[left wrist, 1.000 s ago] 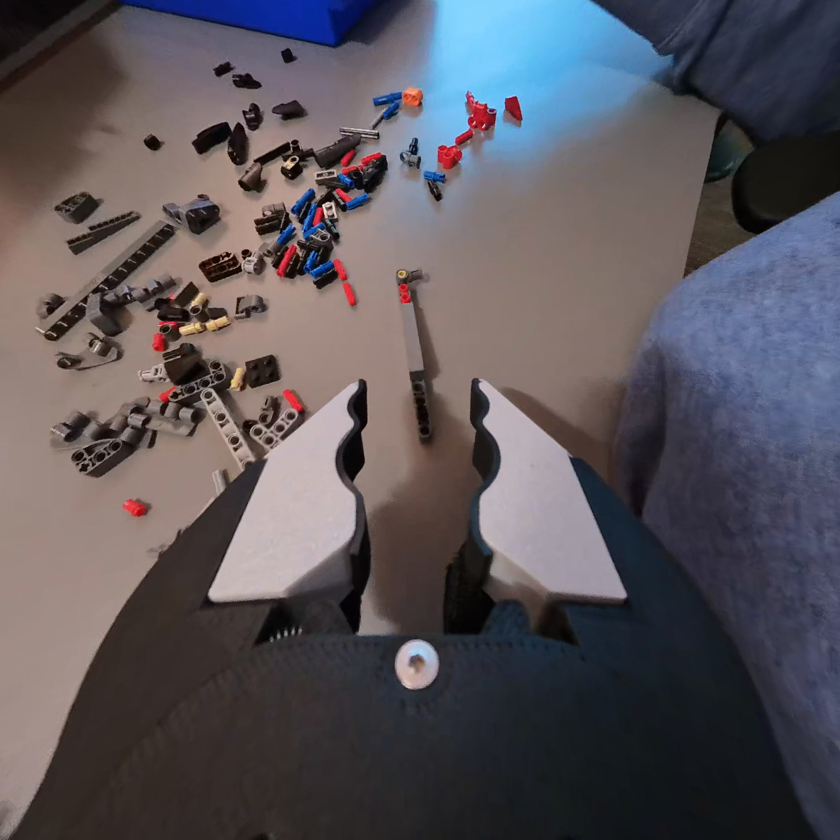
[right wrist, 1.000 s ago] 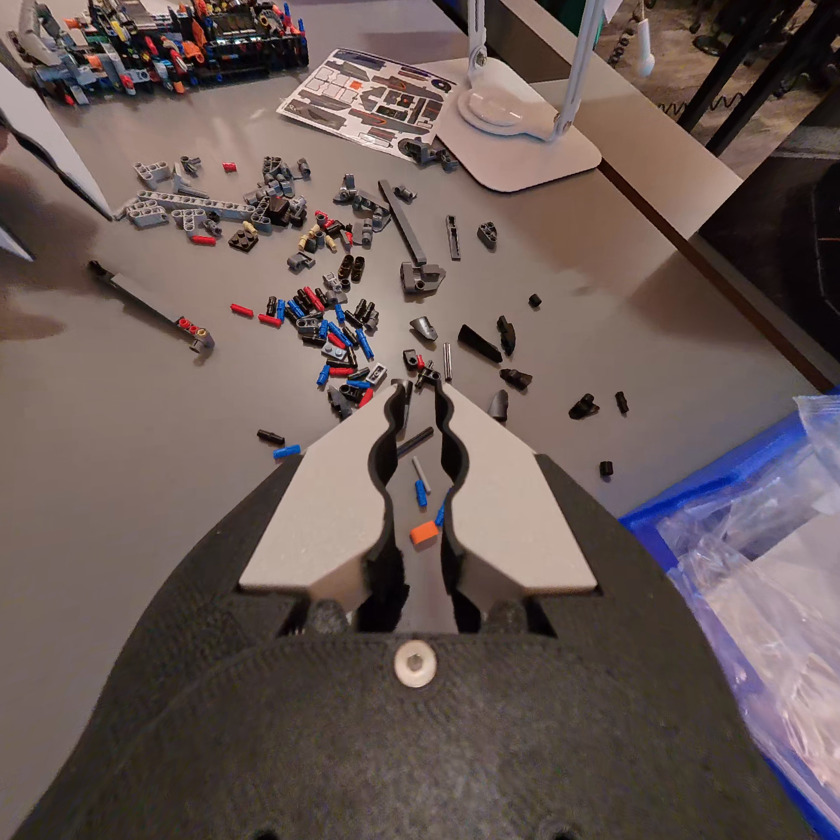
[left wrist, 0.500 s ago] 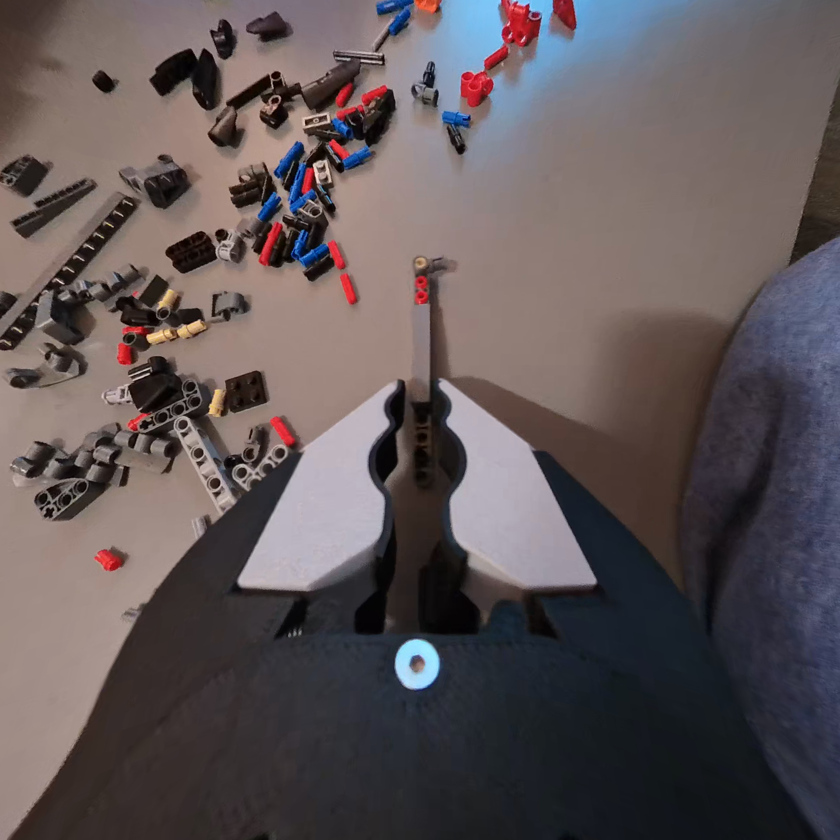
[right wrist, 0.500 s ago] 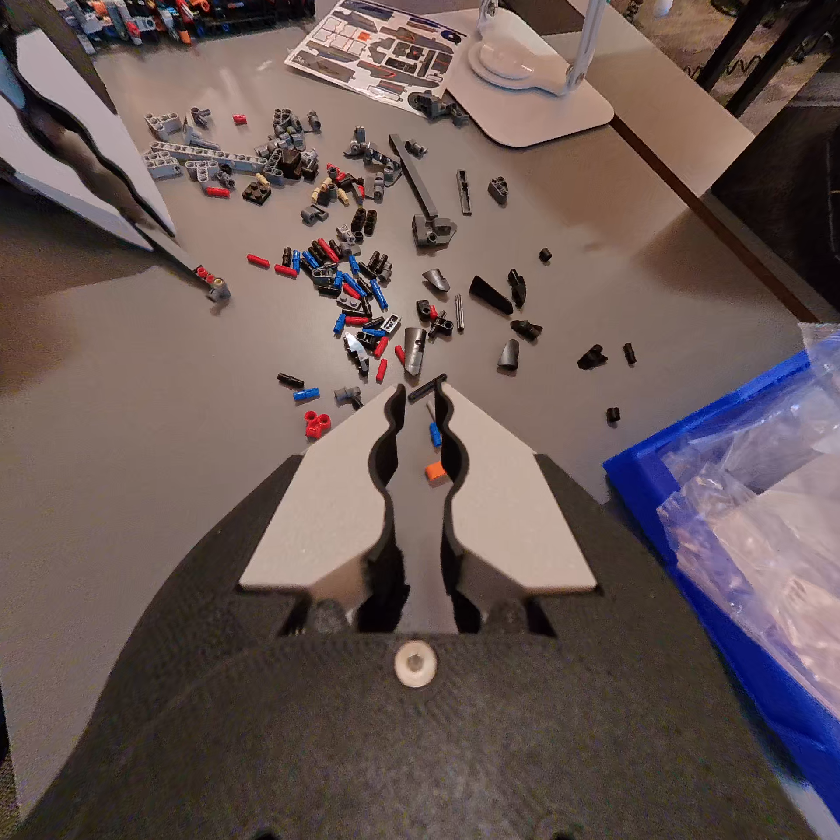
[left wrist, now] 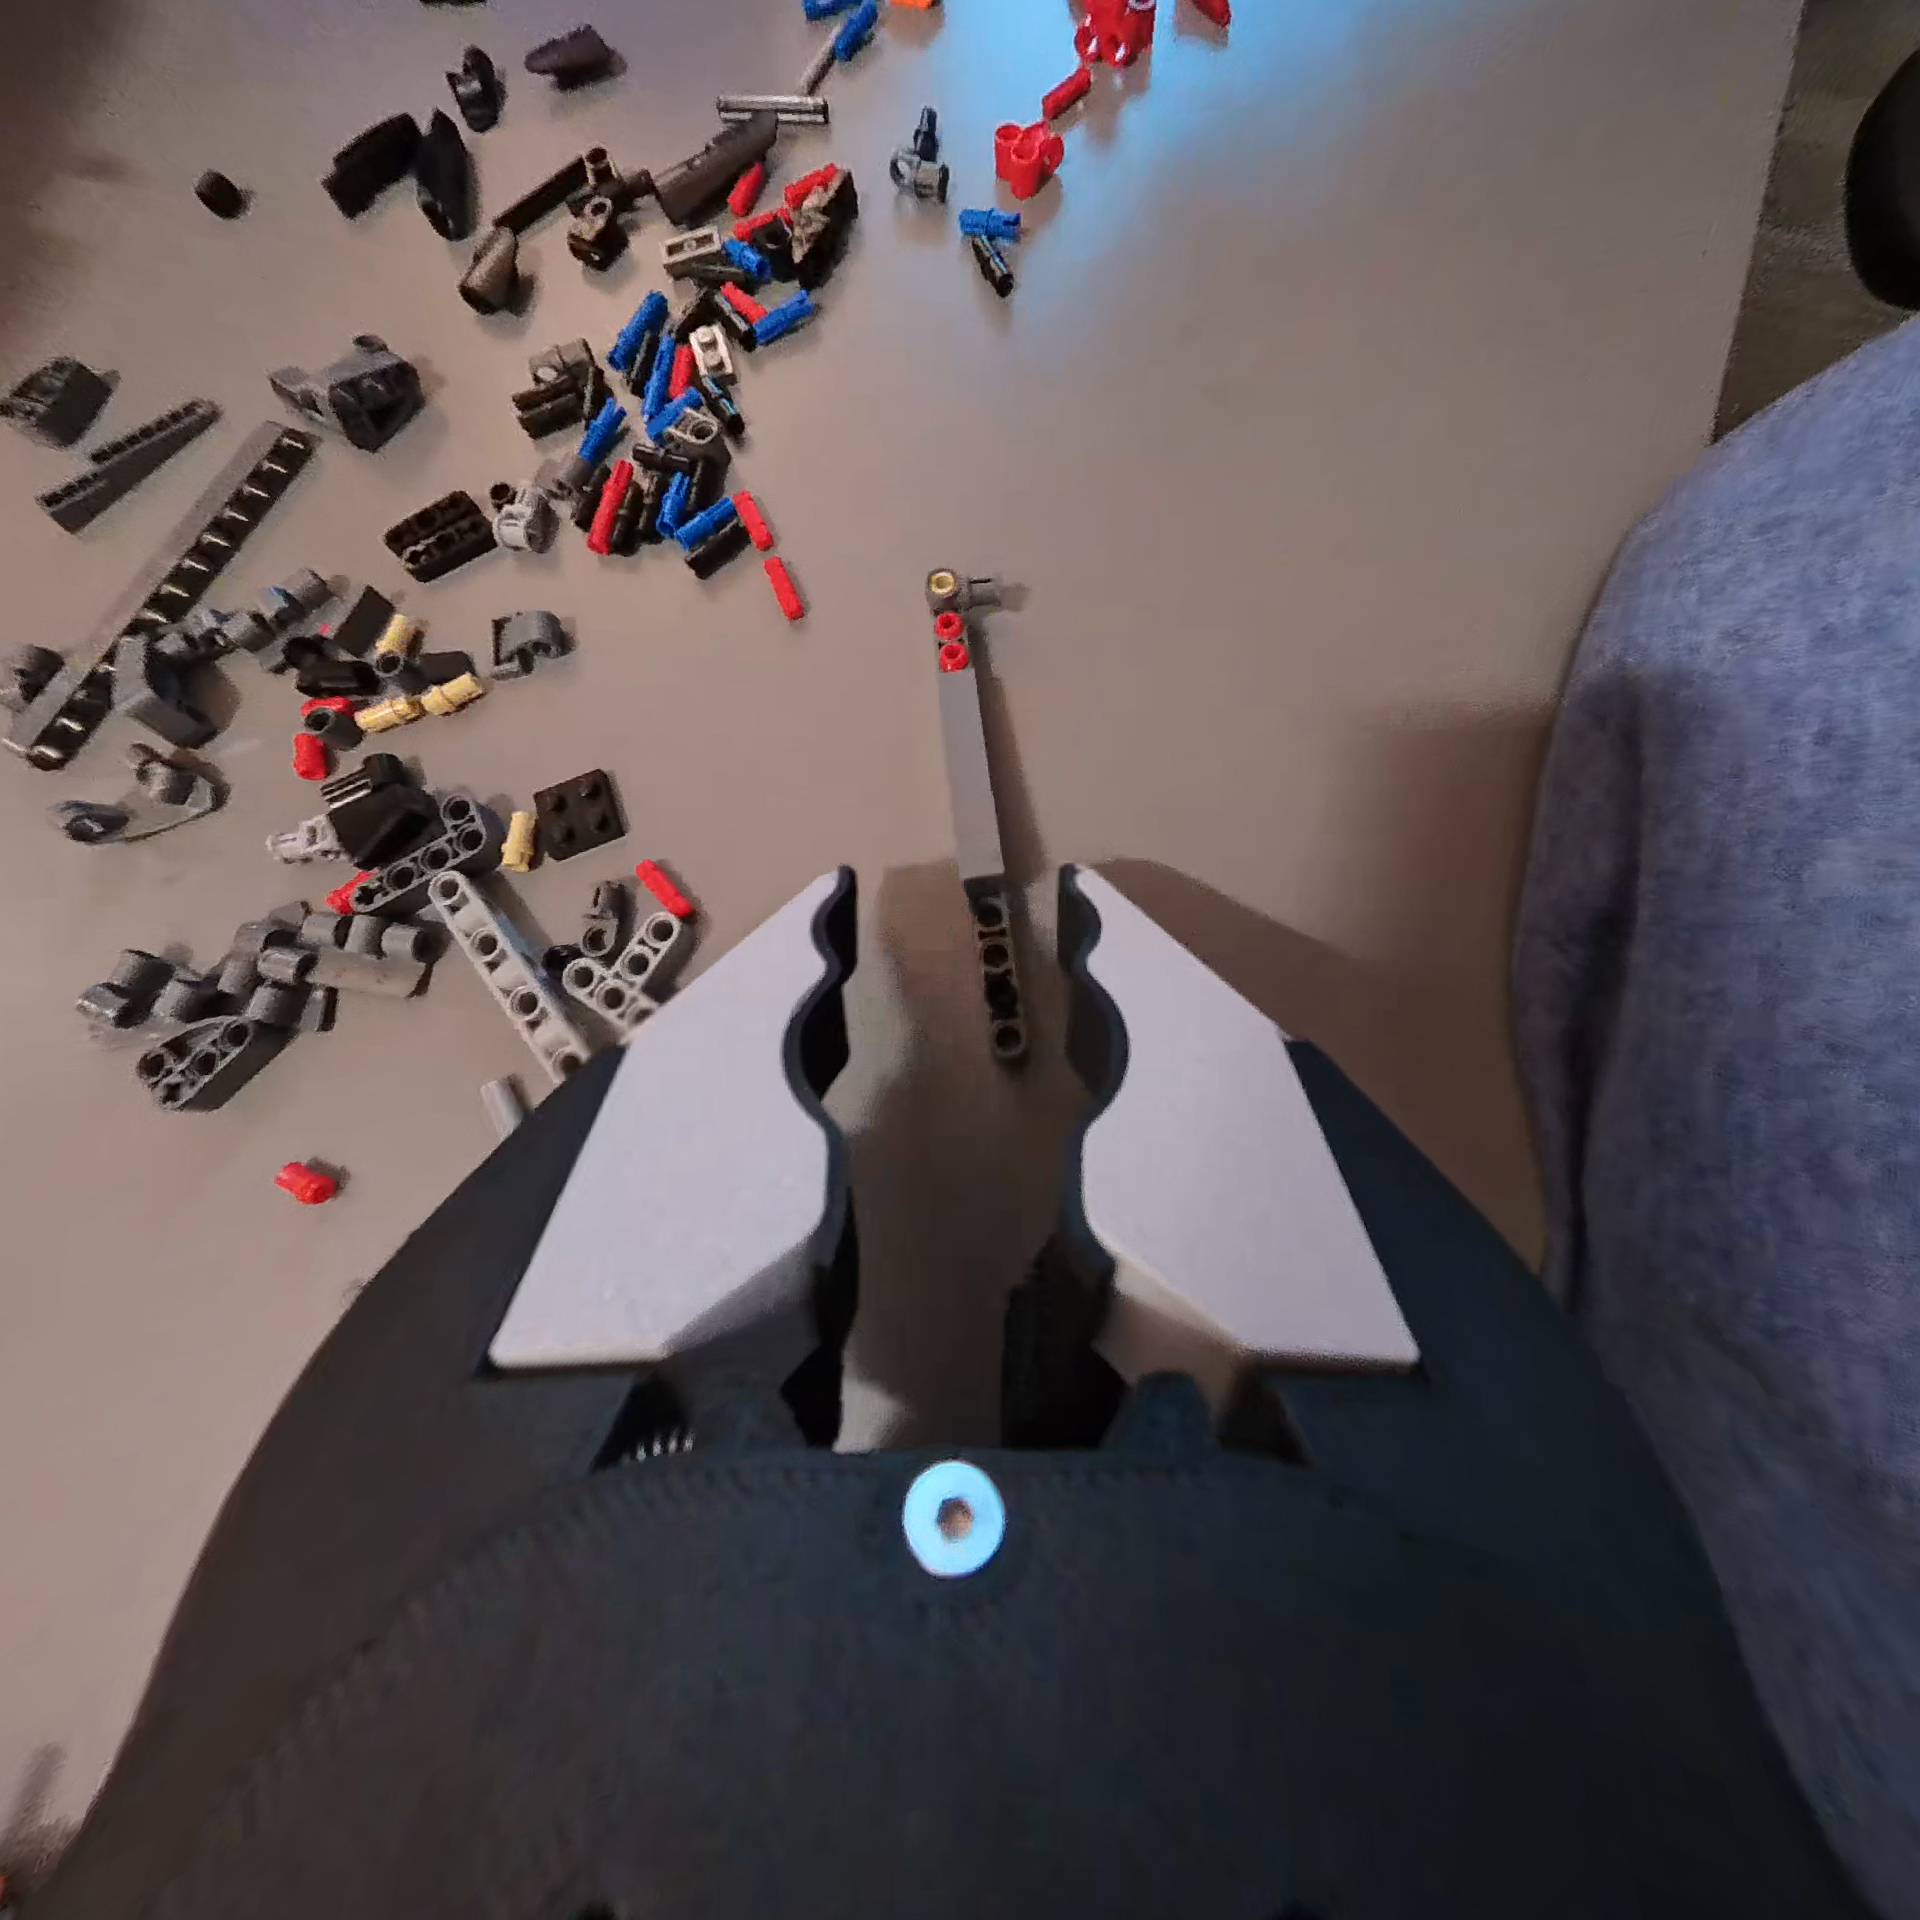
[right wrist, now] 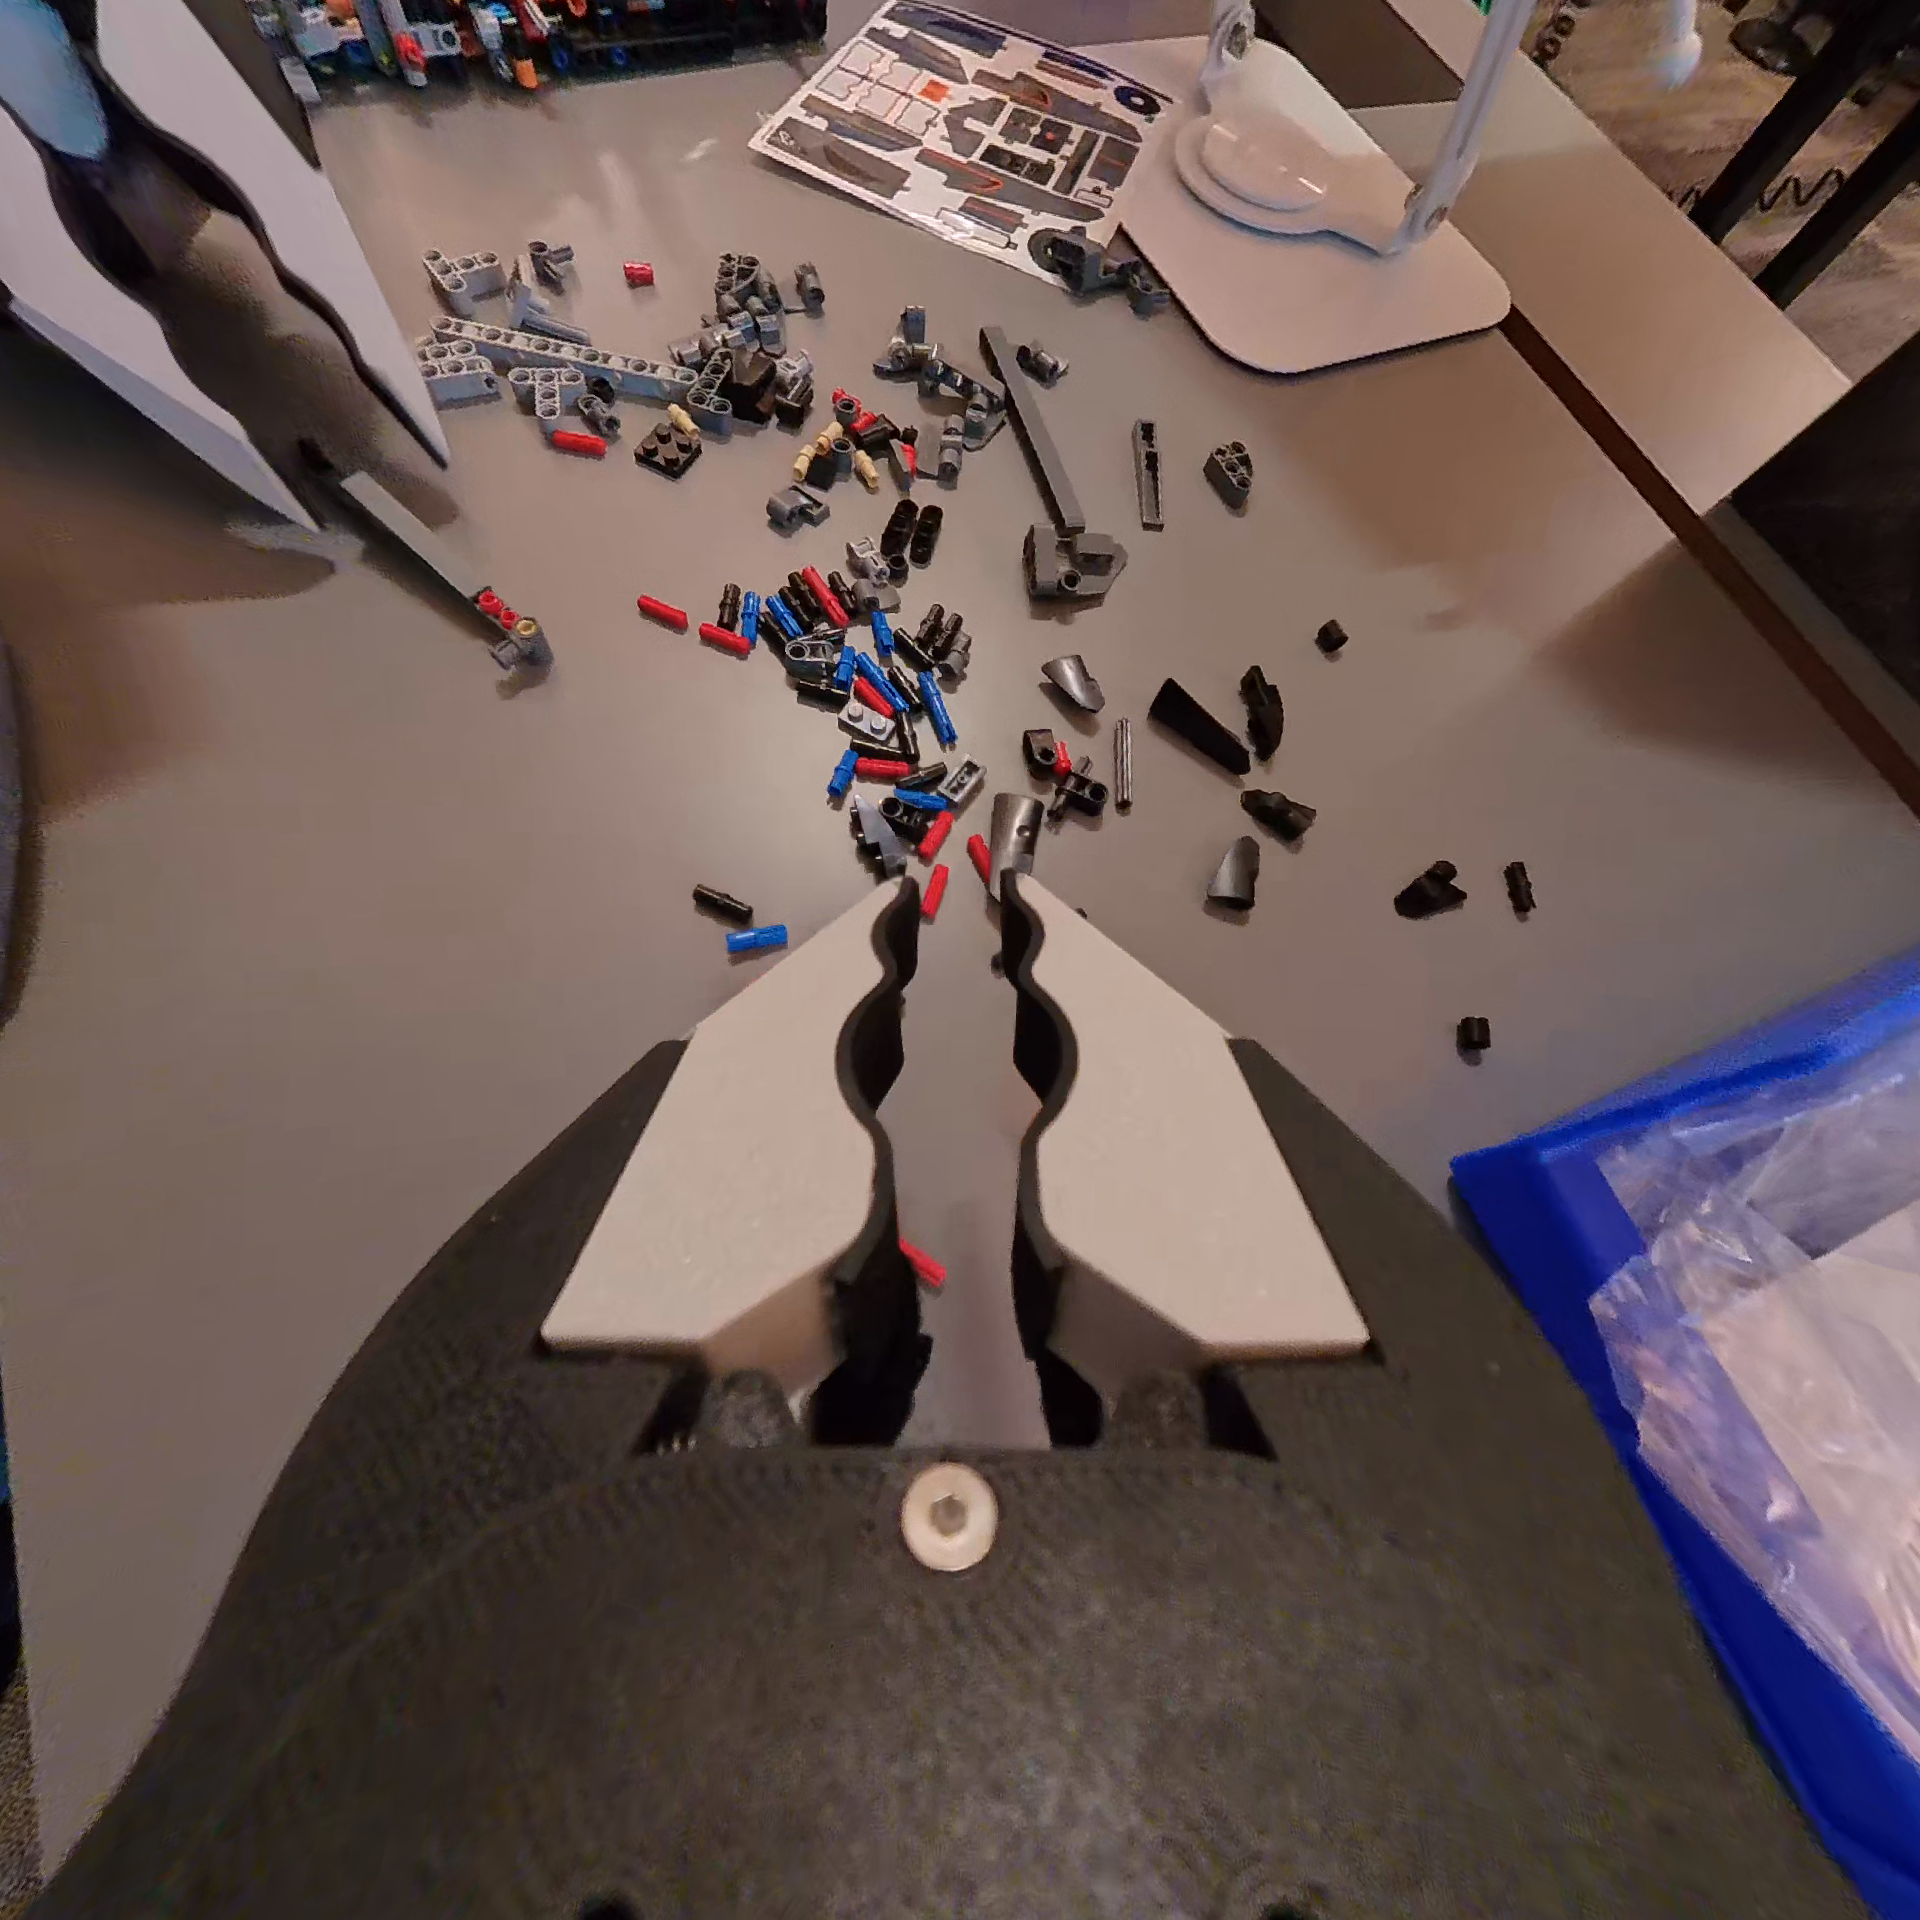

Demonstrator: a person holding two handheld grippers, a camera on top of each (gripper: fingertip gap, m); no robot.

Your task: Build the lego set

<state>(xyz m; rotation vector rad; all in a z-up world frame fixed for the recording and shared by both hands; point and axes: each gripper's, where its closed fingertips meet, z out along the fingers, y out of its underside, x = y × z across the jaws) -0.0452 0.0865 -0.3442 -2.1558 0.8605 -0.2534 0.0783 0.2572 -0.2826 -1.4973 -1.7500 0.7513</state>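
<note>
A long grey beam (left wrist: 971, 769) with red pins and a tan connector at its far end lies on the grey table (left wrist: 1299, 520). My left gripper (left wrist: 958, 883) is open, its fingers either side of the beam's near end without touching it. The right wrist view shows the same left gripper (right wrist: 374, 488) at the upper left, with the beam (right wrist: 447, 577) pointing out of it. My right gripper (right wrist: 958, 885) is empty, with a narrow gap between its fingers, just short of a heap of small red, blue and black pins (right wrist: 862, 686).
Loose grey and black pieces (left wrist: 343, 831) spread left of the beam. A blue bin with plastic bags (right wrist: 1558, 1195) is at the right. A lamp base (right wrist: 1309, 239), a sticker sheet (right wrist: 966, 135) and a part-built model (right wrist: 520, 42) stand at the back. A blue-grey sleeve (left wrist: 1745, 935) is at the right. My hands' fingertips stand some 25 centimeters from each other. Measured from the fingertips, the part-built model (right wrist: 520, 42) is 20 centimeters or so from the left gripper and 40 centimeters from the right.
My left gripper moved up over the beam's near end, closed almost onto it, then opened again. My right gripper drifted forward over the small pins, its gap unchanged.
</note>
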